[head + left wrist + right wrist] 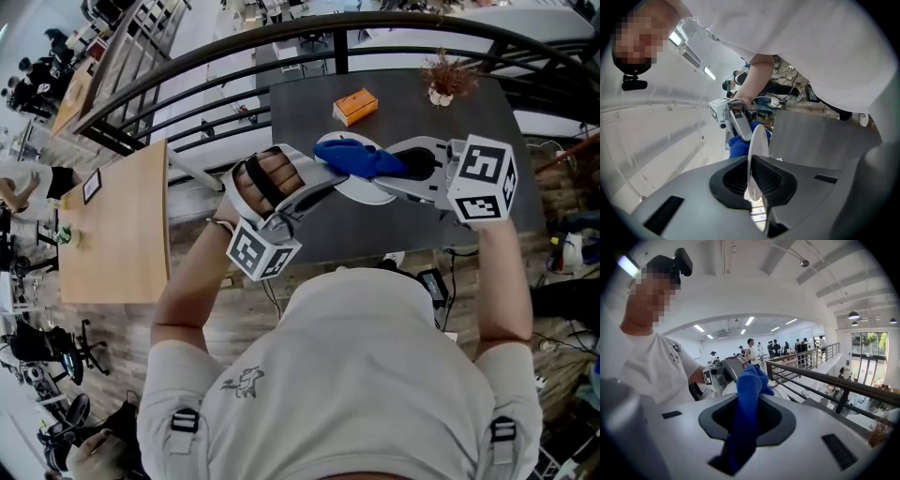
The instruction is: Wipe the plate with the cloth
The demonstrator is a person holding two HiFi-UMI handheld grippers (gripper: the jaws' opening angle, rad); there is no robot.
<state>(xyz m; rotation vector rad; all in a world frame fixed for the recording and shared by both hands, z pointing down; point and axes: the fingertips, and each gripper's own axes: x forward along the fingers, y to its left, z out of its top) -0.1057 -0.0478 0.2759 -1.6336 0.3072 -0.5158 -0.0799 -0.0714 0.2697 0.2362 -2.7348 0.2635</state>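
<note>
Between my two grippers a white plate [364, 191] is held up above the dark table [394, 230]. My left gripper [326, 180] is shut on its rim; in the left gripper view the plate [757, 150] stands edge-on between the jaws of that gripper [752, 177]. A blue cloth [361, 157] lies against the plate's upper face, with my right gripper [401, 169] shut on it. In the right gripper view the cloth [749, 394] fills the gap of the right gripper [747, 420] and hides most of the plate. The cloth [738, 145] also shows behind the plate in the left gripper view.
An orange box [355, 106] and a small pot of dried plants [443, 82] stand at the far side of the dark table. A wooden table [117, 225] is on the left. A black railing [234, 47] curves behind, with a drop to the floor below.
</note>
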